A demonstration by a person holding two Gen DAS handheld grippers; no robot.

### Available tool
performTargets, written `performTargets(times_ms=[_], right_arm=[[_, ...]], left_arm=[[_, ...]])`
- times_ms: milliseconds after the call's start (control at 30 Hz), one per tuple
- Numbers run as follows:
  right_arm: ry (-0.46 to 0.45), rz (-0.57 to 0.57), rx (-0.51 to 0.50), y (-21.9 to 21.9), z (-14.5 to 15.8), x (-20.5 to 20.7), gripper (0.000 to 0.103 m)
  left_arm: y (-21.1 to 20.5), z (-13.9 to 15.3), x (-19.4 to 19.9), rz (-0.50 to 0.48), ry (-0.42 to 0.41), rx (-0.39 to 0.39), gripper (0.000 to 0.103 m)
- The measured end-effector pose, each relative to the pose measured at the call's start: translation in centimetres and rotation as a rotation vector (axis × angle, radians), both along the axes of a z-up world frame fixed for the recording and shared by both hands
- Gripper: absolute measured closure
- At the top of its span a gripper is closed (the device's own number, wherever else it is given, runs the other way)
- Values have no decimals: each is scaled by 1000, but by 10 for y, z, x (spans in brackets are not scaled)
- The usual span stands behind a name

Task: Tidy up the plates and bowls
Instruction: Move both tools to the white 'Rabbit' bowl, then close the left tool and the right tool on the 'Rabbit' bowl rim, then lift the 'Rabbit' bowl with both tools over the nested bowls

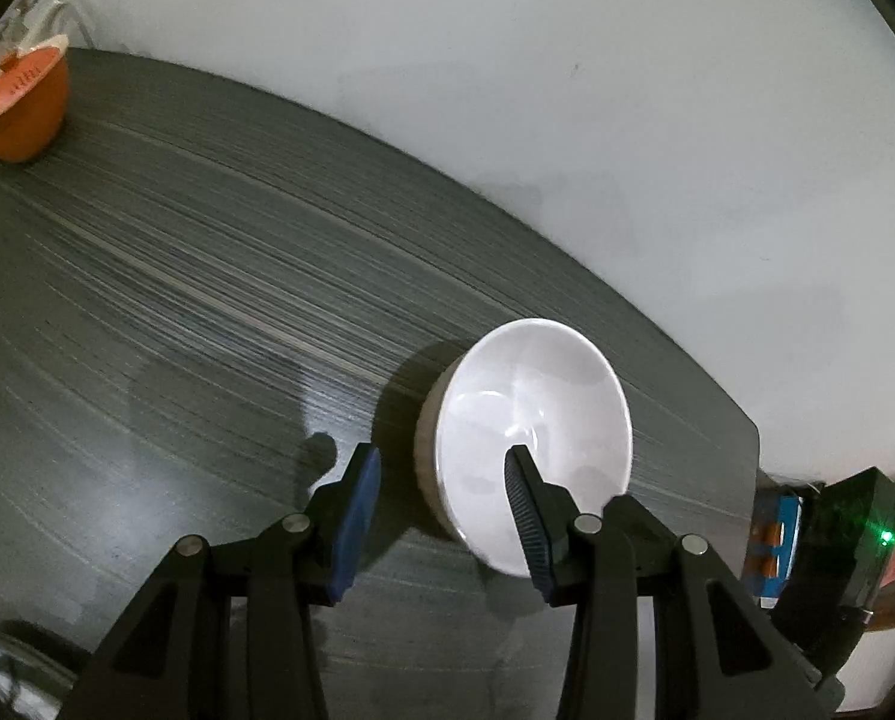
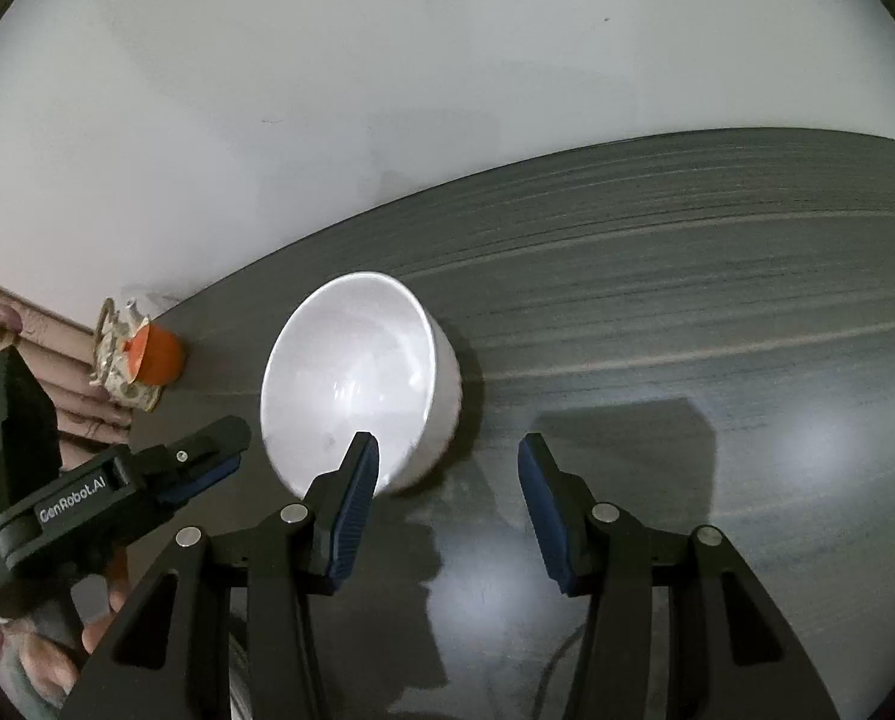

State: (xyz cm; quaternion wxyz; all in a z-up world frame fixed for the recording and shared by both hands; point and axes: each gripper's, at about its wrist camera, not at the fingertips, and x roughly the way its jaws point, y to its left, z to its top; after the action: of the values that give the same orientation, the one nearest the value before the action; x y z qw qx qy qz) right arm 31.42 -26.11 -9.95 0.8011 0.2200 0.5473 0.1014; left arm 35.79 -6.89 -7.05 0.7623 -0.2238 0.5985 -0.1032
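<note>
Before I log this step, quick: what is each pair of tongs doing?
Left tongs: open, one finger inside the white bowl, holding nothing.
Right tongs: open, holding nothing.

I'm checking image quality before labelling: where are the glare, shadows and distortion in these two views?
Left wrist: fisheye bends the table edge; soft glare lower left; the bowl casts a shadow leftward. Right wrist: glare patch on the table at right, a gripper shadow beside the bowl; the orange bowl is small and soft.
</note>
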Motion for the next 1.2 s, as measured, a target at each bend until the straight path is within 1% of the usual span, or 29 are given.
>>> performTargets(times_ms=[233, 267, 300, 333, 367, 400, 433, 467, 533, 667, 767, 1067, 1100, 1200], right_arm=[[51, 9, 3, 11, -24, 21, 56], [56, 13, 4, 13, -27, 22, 59], [59, 21, 5, 15, -30, 23, 62], [61, 24, 6, 15, -31, 22, 67], [66, 28, 10, 15, -33, 22, 71], [66, 30, 18, 15, -34, 22, 72], [64, 33, 25, 16, -34, 23, 76], [56, 47, 31, 18, -33, 23, 79], [51, 53, 3, 20, -30, 20, 79], [58, 40, 17, 19, -26, 13, 79], [53, 34, 25, 14, -16, 4, 79], [-17, 9, 24, -4, 36, -44, 79], [-22, 3, 26, -7, 42, -52, 79], [-40, -9, 28, -14, 58, -76, 79]], left_arm=[[-13, -24, 8, -17, 48, 19, 61], [-13, -25, 9, -18, 51, 17, 61], [-13, -26, 7, -20, 48, 12, 64], [-14, -27, 7, -28, 45, 4, 72], [-14, -26, 6, -39, 43, -4, 76], [-15, -25, 5, -51, 41, -14, 78], [-17, -25, 5, -55, 40, -6, 78], [-18, -23, 2, -56, 35, 5, 78], [-18, -20, -2, -62, 24, 12, 78], [-15, -4, -20, -74, 3, 17, 78], [-22, 12, -32, -96, -30, 45, 78], [-40, 64, -90, -141, -109, 83, 78], [-49, 69, -94, -149, -120, 93, 78], [-53, 87, -122, -162, -147, 119, 78]])
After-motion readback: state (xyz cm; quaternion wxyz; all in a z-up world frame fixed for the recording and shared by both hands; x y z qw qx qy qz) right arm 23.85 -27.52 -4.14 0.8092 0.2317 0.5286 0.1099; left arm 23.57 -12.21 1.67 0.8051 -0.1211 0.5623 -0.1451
